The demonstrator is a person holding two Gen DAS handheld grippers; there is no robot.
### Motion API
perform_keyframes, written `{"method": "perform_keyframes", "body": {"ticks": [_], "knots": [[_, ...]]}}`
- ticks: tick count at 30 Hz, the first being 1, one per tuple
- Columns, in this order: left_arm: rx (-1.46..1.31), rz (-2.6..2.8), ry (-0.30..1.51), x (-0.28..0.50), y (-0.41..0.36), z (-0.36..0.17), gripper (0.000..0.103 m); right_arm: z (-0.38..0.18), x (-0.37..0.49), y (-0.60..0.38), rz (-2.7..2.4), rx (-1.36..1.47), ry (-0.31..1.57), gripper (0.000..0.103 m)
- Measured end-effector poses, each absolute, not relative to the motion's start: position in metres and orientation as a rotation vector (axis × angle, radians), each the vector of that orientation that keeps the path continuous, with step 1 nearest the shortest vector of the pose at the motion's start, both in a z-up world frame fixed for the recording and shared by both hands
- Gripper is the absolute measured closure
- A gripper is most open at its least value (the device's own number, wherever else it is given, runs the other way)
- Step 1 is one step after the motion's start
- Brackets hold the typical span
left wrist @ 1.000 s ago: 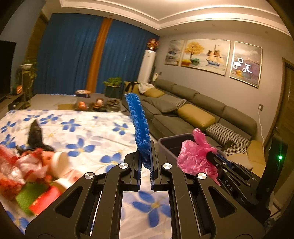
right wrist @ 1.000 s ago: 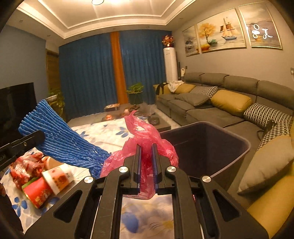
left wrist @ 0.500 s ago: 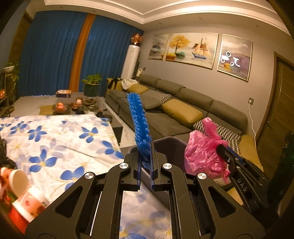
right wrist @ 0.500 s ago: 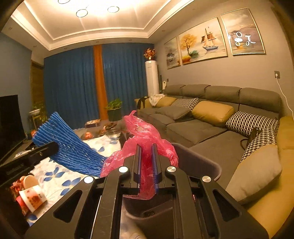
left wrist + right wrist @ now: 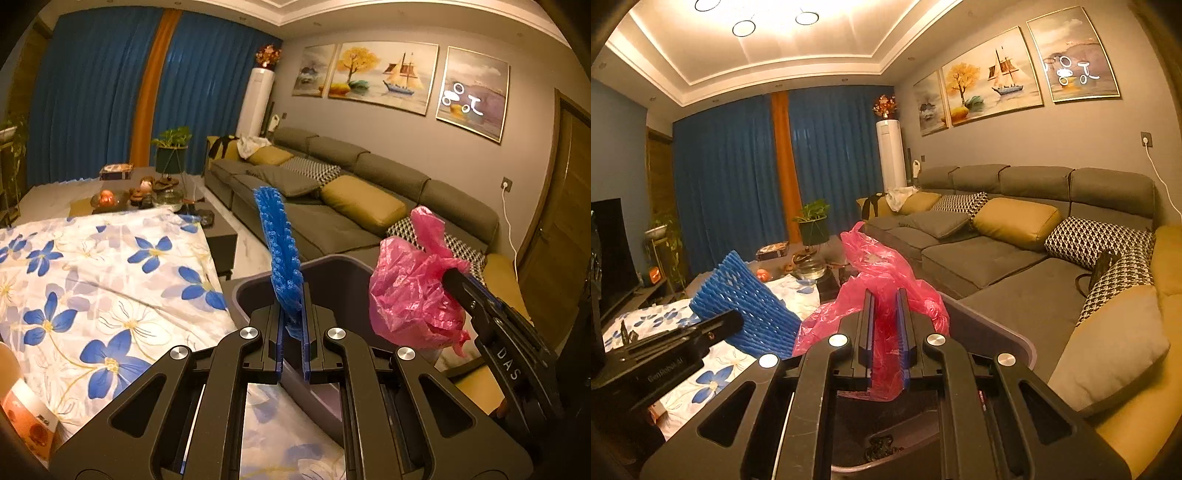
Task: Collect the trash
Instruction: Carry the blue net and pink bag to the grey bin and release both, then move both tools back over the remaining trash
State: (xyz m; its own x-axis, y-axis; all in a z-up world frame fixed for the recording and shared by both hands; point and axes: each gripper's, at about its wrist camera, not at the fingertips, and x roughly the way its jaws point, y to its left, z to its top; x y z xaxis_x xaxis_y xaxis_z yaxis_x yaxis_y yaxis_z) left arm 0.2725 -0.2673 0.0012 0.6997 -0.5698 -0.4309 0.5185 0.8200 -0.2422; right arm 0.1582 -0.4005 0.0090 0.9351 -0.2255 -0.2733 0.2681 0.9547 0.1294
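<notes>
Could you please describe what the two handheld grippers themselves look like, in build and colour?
Both the left gripper and right gripper are matte black, with angular linkage arms that have triangular cut-outs, silver round pivot screws and blue-lined fingers. White lettering marks their sides: "DAS" on the right, "GenRobot.AI" on the left. No cables or sleeves show.

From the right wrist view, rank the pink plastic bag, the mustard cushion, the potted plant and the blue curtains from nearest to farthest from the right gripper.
1. Pink plastic bag: clamped in the jaws of the right gripper.
2. Mustard cushion: ahead to the right, on the sofa.
3. Potted plant: farther back, centre-left, before the window.
4. Blue curtains: along the far wall.
</notes>
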Motion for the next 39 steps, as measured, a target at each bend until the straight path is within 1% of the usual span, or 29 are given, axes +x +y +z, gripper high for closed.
{"method": "perform_keyframes", "body": {"ticks": [10,14,16,17,18,19,20,21,22,23,24,27,33,39], "knots": [[-0.087,-0.62,0.544,0.282,-0.28,-0.012,0.096,0.004,0.169,-0.405,-0.261,0.175,0.277,0.089],[-0.077,-0.632,0.551,0.283,-0.284,-0.015,0.096,0.005,0.173,-0.406,-0.26,0.179,0.278,0.086],[-0.069,-0.63,0.558,0.284,-0.285,-0.017,0.095,0.006,0.173,-0.407,-0.261,0.185,0.278,0.078],[-0.066,-0.635,0.561,0.284,-0.285,-0.017,0.091,0.007,0.173,-0.408,-0.265,0.185,0.275,0.07],[-0.066,-0.636,0.56,0.283,-0.285,-0.017,0.085,0.007,0.17,-0.406,-0.265,0.186,0.273,0.065],[-0.065,-0.631,0.558,0.283,-0.284,-0.017,0.08,0.007,0.17,-0.406,-0.265,0.188,0.27,0.065],[-0.066,-0.621,0.554,0.282,-0.281,-0.017,0.064,0.007,0.169,-0.406,-0.269,0.188,0.27,0.064],[-0.068,-0.611,0.551,0.282,-0.28,-0.017,0.047,0.008,0.168,-0.406,-0.272,0.187,0.271,0.063],[-0.079,-0.588,0.548,0.281,-0.276,-0.016,0.039,0.008,0.166,-0.405,-0.275,0.186,0.271,0.062],[-0.092,-0.576,0.543,0.28,-0.272,-0.016,0.029,0.009,0.164,-0.405,-0.28,0.183,0.267,0.059],[-0.102,-0.566,0.539,0.279,-0.267,-0.015,0.024,0.01,0.162,-0.403,-0.284,0.179,0.264,0.055],[-0.107,-0.519,0.531,0.274,-0.254,-0.012,0.016,0.011,0.153,-0.398,-0.302,0.168,0.251,0.045],[-0.094,-0.426,0.506,0.251,-0.224,-0.005,0.011,0.016,0.13,-0.382,-0.323,0.139,0.233,0.027],[-0.129,-0.372,0.505,0.217,-0.182,0.0,0.01,0.02,0.105,-0.354,-0.303,0.141,0.218,0.022]]}}
